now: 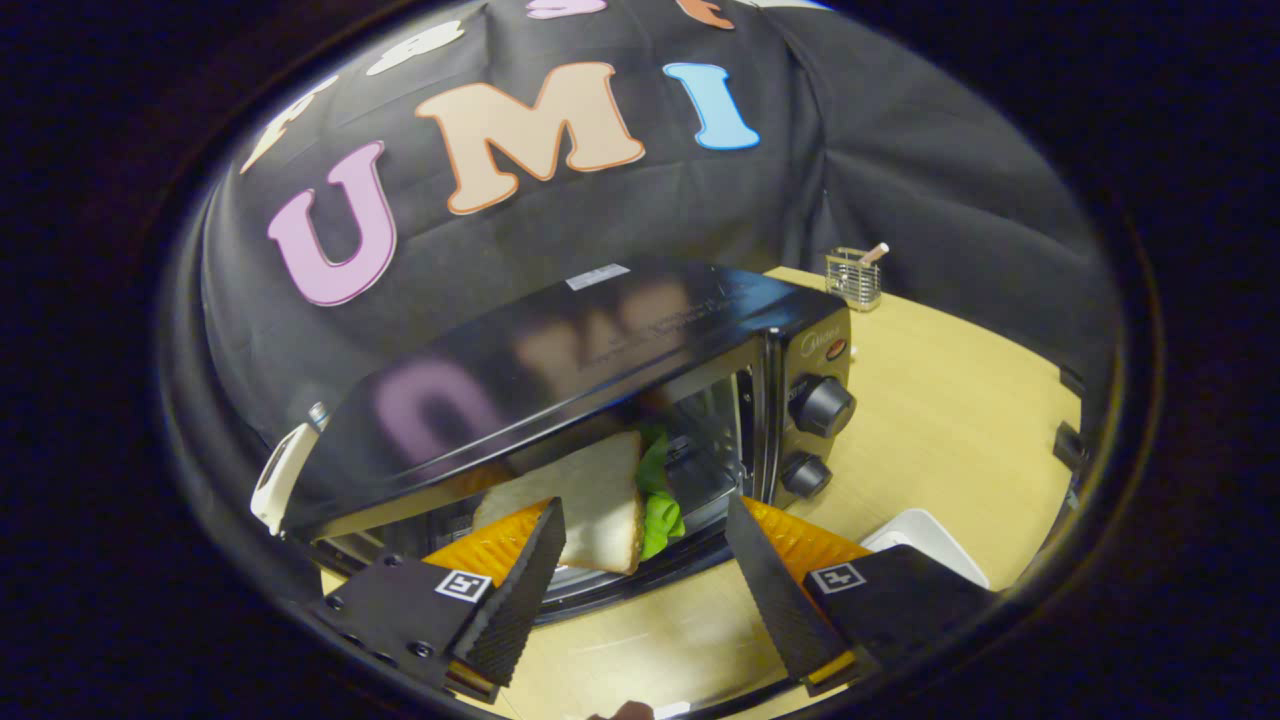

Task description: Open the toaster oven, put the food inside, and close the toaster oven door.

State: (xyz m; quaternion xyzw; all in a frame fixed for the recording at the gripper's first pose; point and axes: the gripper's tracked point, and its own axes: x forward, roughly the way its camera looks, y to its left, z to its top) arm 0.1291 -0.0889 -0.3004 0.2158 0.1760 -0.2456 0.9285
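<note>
Your gripper (640, 570) is spread wide, its fingers apart and pinching nothing; the sandwich (590, 500) sits just ahead of them, closer to the left finger, and no pad presses on it. The sandwich lies in the mouth of the oven (600, 370), bread on the near side and green lettuce (658, 500) poking out toward the knobs (820, 407); whether it rests fully on the rack or partly on the lowered door (600, 590) you cannot tell from here, since the fingers hide its lower edge. The door is down, its dark rim running across just behind your fingertips, so the opening step is done; the food appears to be delivered or nearly so, which would put you past the middle of the task. What is left, as it seems: make sure the sandwich is deep enough that the door will clear it, draw back, then lift the door shut. A white tray (925, 540) lies on the table (950, 420) beside your right finger, near the oven's front corner; a wire holder (853, 277) stands well beyond, at the table's far edge.
</note>
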